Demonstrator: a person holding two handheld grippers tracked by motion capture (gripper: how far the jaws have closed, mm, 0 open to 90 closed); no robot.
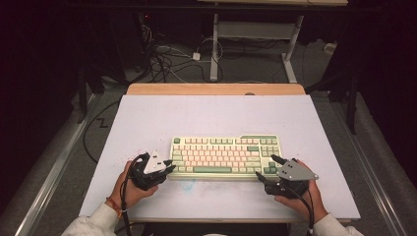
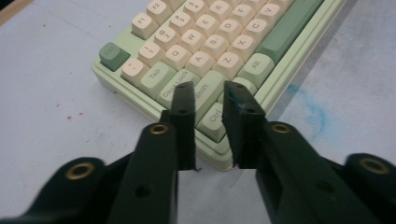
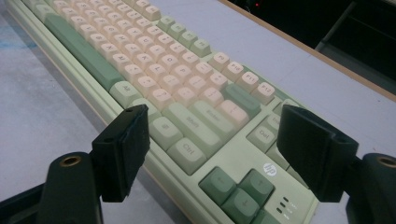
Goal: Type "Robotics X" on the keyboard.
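Observation:
A pale green keyboard (image 1: pixel 223 155) with cream and green keys lies on the white table top (image 1: pixel 211 118), near its front edge. My left gripper (image 1: pixel 169 167) is at the keyboard's front left corner. In the left gripper view the jaws stand narrow (image 2: pixel 208 88), and that corner of the keyboard (image 2: pixel 201 46), by the Ctrl and Shift keys, sits pinched between the pads. My right gripper (image 1: pixel 265 167) is at the front right corner. In the right gripper view its jaws (image 3: pixel 212 116) stand wide apart, either side of the keyboard (image 3: pixel 177 93) end with the arrow keys, touching nothing.
A wooden strip (image 1: pixel 216 89) runs along the table's far edge, with floor cables and a desk frame (image 1: pixel 255 29) beyond. A blue smudge (image 2: pixel 313 109) marks the table in front of the keyboard. Both forearms come in from the bottom of the high view.

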